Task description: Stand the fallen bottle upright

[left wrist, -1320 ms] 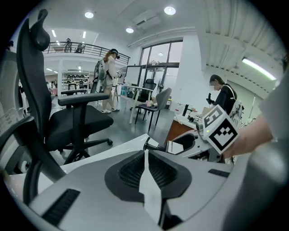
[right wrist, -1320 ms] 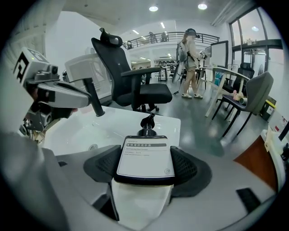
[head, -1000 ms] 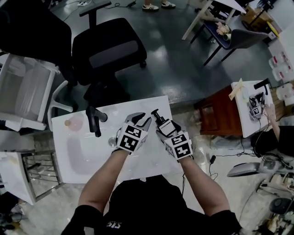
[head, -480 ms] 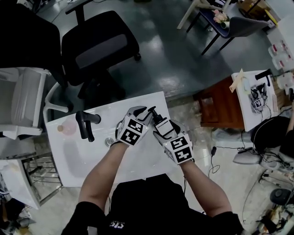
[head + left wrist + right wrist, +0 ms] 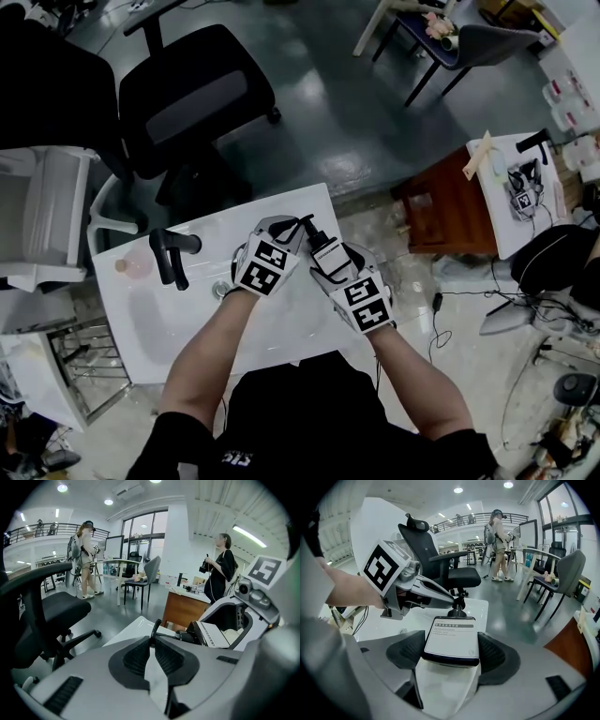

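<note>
Bottle (image 5: 326, 255), held tilted above the back right corner of the counter (image 5: 197, 239). My right gripper (image 5: 451, 654) clamps its body. My left gripper (image 5: 153, 643) has just been closing and now pinches the pump (image 5: 155, 626). I should swing the base down slowly, steer by the pump, and release only once it is seated. A second ago the left jaws stood wide beside the pump.
</note>
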Demonstrator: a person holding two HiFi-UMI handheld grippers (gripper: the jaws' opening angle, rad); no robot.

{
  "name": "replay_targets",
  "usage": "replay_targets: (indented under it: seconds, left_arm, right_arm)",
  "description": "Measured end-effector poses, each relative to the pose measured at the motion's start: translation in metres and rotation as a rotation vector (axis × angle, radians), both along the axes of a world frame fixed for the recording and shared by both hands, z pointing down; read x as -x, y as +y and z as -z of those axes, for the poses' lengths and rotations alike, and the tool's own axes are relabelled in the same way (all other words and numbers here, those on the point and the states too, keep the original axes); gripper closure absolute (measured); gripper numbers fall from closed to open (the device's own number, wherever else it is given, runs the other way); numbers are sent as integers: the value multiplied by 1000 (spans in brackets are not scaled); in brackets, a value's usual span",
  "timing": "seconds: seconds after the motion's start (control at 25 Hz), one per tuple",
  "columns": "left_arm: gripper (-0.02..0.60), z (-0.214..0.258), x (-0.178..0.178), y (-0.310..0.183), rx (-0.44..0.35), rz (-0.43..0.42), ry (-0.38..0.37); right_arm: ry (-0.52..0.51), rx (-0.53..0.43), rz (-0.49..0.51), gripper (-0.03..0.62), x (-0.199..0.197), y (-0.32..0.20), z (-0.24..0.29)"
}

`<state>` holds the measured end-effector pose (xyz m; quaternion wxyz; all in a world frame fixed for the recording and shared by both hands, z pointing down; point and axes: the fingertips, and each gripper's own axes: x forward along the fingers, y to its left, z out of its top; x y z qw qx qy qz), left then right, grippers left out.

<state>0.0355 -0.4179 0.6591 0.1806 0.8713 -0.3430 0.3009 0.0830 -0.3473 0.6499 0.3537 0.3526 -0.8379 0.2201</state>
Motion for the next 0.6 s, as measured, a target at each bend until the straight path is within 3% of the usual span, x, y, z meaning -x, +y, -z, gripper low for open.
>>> replay_targets:
  seconds: [0.4, 0.6]
  left_arm:
    - [528, 51, -16, 9, -109, -39, -41]
    - [566, 99, -26, 7, -207, -26, 9]
  right_arm:
    - [-39, -31, -42, 240, -13, 7, 4]
    - [-37, -52, -8, 246, -2, 13, 8]
